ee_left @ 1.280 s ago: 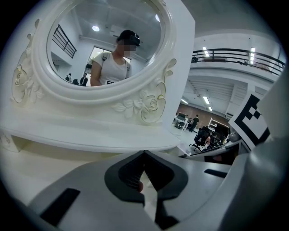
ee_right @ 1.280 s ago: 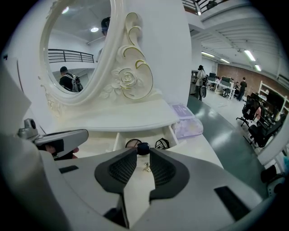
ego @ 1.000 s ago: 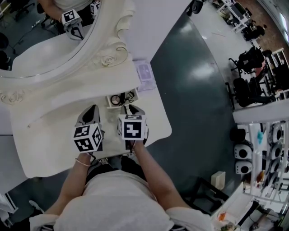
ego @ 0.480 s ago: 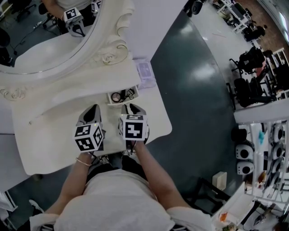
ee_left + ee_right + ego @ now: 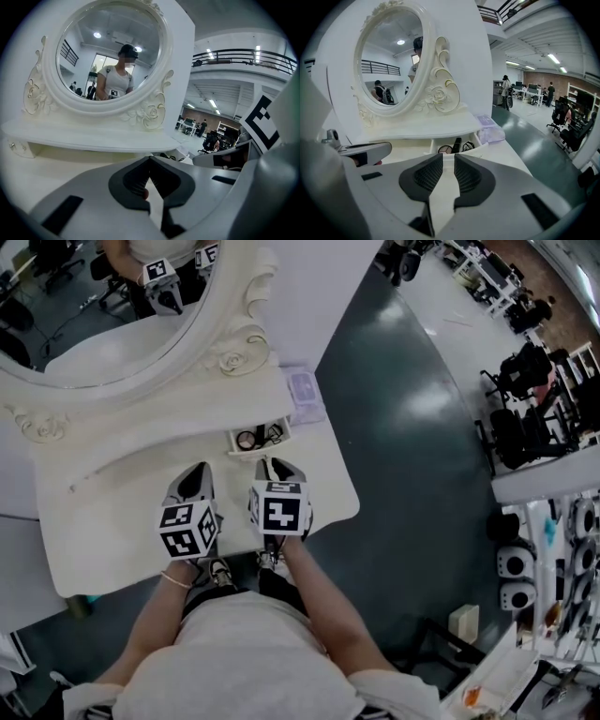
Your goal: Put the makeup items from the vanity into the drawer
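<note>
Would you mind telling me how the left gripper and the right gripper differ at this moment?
The left gripper has its tongs meeting at the tips, with a small pinkish speck behind them that I cannot identify; the right gripper has its tongs slightly apart, having just narrowed a little, with nothing between them. The left gripper faces the mirror; the right gripper faces the open drawer. Both sit side by side above the vanity top.
</note>
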Motion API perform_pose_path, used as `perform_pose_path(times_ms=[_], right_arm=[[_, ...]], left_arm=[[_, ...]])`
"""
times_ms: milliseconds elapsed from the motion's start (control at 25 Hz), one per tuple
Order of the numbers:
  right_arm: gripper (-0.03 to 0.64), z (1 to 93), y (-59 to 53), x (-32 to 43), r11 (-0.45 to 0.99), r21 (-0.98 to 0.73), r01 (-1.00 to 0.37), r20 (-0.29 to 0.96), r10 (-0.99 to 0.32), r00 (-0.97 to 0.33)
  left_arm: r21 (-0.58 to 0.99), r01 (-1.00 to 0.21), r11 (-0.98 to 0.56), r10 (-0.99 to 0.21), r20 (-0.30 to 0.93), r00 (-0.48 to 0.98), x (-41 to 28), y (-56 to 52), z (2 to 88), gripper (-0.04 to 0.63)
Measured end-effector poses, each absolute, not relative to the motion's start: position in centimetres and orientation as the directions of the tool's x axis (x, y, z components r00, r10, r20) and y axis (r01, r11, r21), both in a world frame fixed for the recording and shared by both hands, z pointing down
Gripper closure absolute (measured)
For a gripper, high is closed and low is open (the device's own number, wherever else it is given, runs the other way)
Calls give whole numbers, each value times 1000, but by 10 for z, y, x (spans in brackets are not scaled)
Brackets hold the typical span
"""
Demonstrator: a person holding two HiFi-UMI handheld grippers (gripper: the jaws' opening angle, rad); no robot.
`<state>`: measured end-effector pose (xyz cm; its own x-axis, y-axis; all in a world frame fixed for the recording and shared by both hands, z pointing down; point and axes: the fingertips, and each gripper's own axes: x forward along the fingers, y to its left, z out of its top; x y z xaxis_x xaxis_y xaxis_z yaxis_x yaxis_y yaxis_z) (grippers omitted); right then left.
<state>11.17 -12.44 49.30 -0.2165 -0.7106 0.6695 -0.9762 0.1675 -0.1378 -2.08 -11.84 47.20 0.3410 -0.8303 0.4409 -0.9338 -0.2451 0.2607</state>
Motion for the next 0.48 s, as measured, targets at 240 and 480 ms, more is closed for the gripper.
perform_pose_path(times_ms=[240, 480], right_arm=[[555, 482, -114, 119, 156, -135, -979, 632, -747, -206], [569, 473, -99, 126, 125, -150, -981, 605, -773, -191]], left_arm=[[249, -932, -263, -834, 427, 349, -18, -107, 462, 592], [243, -927, -286, -831, 419, 366, -16, -97, 456, 592]])
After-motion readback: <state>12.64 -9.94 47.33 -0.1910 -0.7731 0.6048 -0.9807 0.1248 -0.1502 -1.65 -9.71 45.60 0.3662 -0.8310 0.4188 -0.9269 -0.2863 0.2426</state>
